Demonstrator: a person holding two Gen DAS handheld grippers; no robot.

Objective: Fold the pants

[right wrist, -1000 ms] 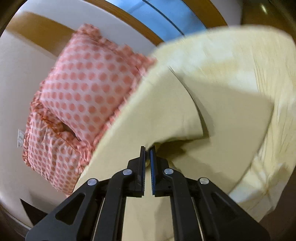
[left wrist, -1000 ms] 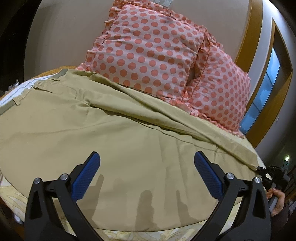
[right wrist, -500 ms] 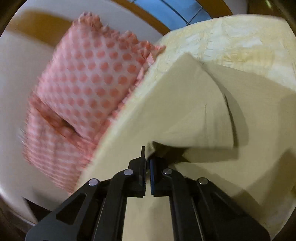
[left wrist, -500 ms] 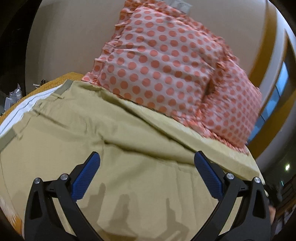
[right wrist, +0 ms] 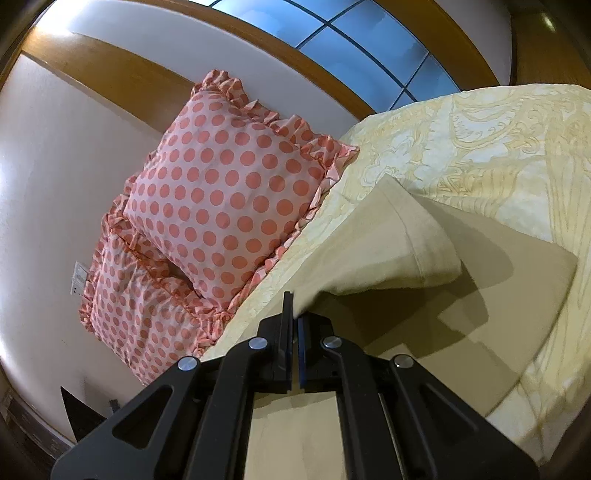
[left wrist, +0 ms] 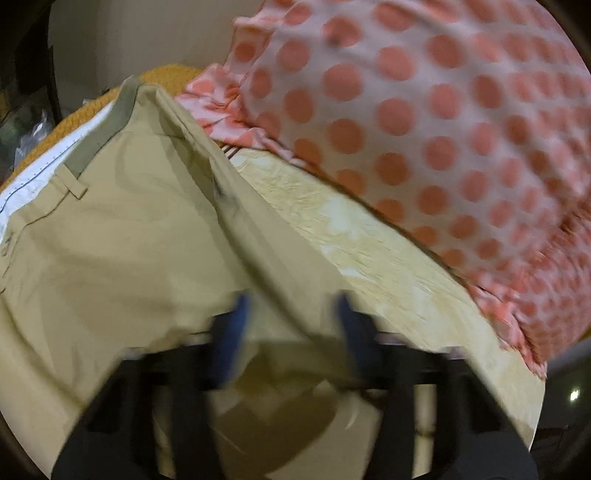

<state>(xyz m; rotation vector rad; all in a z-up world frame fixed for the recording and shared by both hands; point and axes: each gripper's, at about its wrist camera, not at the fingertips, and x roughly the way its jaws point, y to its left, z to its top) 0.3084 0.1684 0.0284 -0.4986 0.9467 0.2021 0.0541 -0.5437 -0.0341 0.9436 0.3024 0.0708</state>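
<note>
Khaki pants (left wrist: 122,251) lie on the bed, waistband (left wrist: 107,129) at the upper left of the left wrist view. A raised fold of the fabric runs down between the blue pads of my left gripper (left wrist: 291,317), which is blurred and partly closed around it; I cannot tell if it grips. My right gripper (right wrist: 294,314) is shut on the edge of a pant leg (right wrist: 391,240) and holds it lifted above the other leg (right wrist: 480,295), which lies flat on the bed.
Two pink polka-dot pillows (right wrist: 225,199) lean on the wall at the head of the bed; one shows in the left wrist view (left wrist: 424,122). A yellow patterned bedspread (right wrist: 498,155) covers the bed. A window (right wrist: 354,33) is behind.
My left gripper has moved forward toward the pillows and its jaws have narrowed around a raised fold of the pants. My right gripper has carried the held pant leg further over the bed.
</note>
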